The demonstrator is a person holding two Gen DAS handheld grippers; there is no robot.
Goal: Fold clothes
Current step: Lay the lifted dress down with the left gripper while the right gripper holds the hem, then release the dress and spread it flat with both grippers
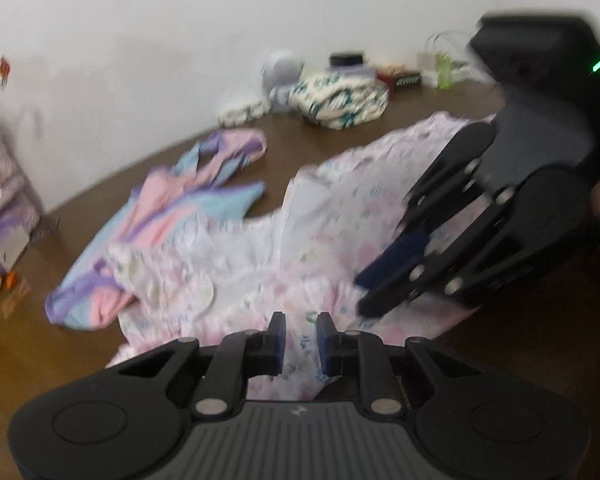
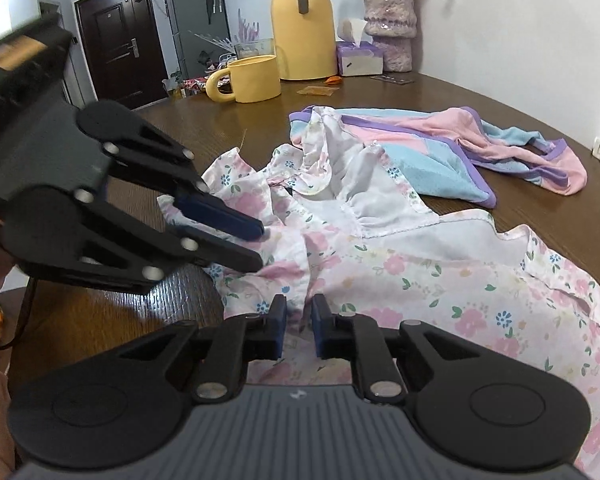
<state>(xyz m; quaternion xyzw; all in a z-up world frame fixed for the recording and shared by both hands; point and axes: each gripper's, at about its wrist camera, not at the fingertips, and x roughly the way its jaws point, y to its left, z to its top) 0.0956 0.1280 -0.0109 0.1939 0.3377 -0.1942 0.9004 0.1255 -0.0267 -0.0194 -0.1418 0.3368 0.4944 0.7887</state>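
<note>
A white floral garment (image 1: 340,208) (image 2: 420,280) lies crumpled on the brown wooden table (image 2: 380,92). My left gripper (image 1: 302,342) (image 2: 261,249) is at its near hem, jaws almost together with floral cloth between them. My right gripper (image 2: 299,328) (image 1: 362,294) is also narrowed on a raised fold of the same garment. The two grippers sit close together over the fabric. A pink, blue and purple garment (image 1: 168,208) (image 2: 420,136) lies spread out beyond the floral one, partly under its collar.
A yellow jug (image 2: 302,28), a yellow mug (image 2: 256,78), a tissue box (image 2: 358,58) and a pink vase (image 2: 392,24) stand at one table end. A folded cream-and-green cloth (image 1: 340,100) and small clutter line the wall. A dark door (image 2: 122,44) is behind.
</note>
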